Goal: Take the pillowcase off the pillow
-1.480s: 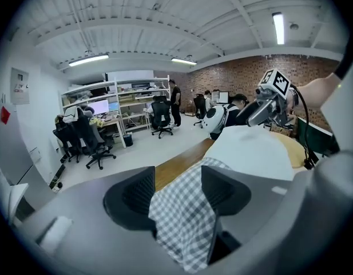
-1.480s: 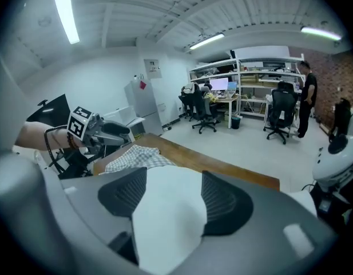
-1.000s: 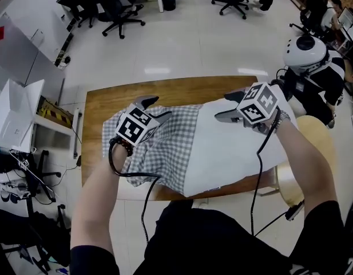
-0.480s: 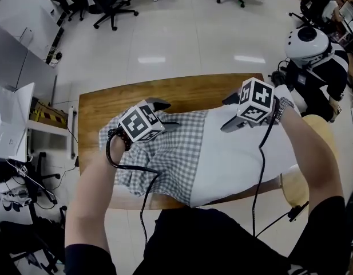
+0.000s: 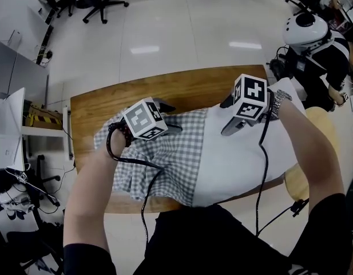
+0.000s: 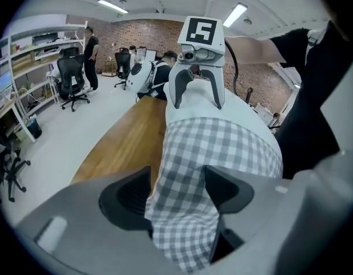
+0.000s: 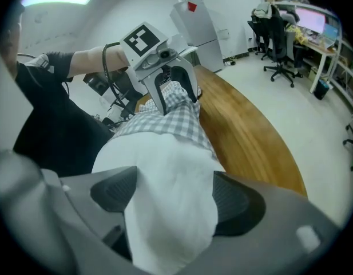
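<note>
Head view: pillowcase (image 5: pixel 165 153) seemingly half off pillow (image 5: pixel 239 159), covering only its 9 o'clock end on bench (image 5: pixel 187 90); left tool (image 5: pixel 170 117) and right tool (image 5: pixel 226 119), jaws just opening wide, straddle cloth ungripped.

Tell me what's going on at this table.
A person at a wooden table holds a gripper in each hand over a pillow lying on it. A grey-checked pillowcase covers only the pillow's left part in the head view; the rest is bare white. The left gripper straddles the checked end, the right gripper the bare end. Both grippers' jaws have just been opening and stand wide, with cloth between them but not clamped.
</note>
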`<state>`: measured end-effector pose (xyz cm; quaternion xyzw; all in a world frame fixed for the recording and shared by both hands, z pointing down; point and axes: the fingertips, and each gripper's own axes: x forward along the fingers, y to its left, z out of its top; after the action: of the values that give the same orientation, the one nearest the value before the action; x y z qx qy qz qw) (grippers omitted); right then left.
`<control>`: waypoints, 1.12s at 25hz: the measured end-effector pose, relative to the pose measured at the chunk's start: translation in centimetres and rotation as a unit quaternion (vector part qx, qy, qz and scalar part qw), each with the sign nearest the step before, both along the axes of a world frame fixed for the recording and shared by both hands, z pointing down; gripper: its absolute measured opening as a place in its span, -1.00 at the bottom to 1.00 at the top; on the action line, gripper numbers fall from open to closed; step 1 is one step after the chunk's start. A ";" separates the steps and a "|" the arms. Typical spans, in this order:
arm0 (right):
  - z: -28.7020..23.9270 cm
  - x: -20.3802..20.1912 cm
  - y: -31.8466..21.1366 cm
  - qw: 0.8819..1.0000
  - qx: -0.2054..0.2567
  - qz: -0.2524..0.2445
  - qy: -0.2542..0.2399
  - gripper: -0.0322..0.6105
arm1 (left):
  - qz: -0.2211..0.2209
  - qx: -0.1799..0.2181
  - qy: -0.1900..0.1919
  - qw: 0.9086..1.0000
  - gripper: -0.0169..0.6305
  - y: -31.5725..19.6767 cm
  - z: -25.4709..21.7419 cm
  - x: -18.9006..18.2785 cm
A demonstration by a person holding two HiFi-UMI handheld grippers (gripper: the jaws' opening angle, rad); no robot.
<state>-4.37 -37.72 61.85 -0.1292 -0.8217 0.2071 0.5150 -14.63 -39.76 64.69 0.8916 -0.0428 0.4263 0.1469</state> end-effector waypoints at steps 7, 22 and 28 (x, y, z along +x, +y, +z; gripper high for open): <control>0.6 -1.0 0.3 1.000 -0.020 0.012 0.008 0.20 | 0.006 -0.066 0.000 0.998 -0.06 0.3 1.9 -0.8; -1.7 1.0 -0.7 0.997 0.017 0.073 -0.022 -0.79 | -0.060 -0.046 0.001 0.997 -0.89 -1.5 0.2 -1.6; -4.4 1.9 -0.4 0.996 0.047 0.079 -0.016 -0.84 | -0.085 -0.019 -0.016 0.996 -0.89 -1.6 -2.7 -1.8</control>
<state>-2.43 -38.10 57.42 -0.0428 -0.8465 0.2060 0.4890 -16.41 -41.36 61.96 0.8748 -0.1128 0.4275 0.1983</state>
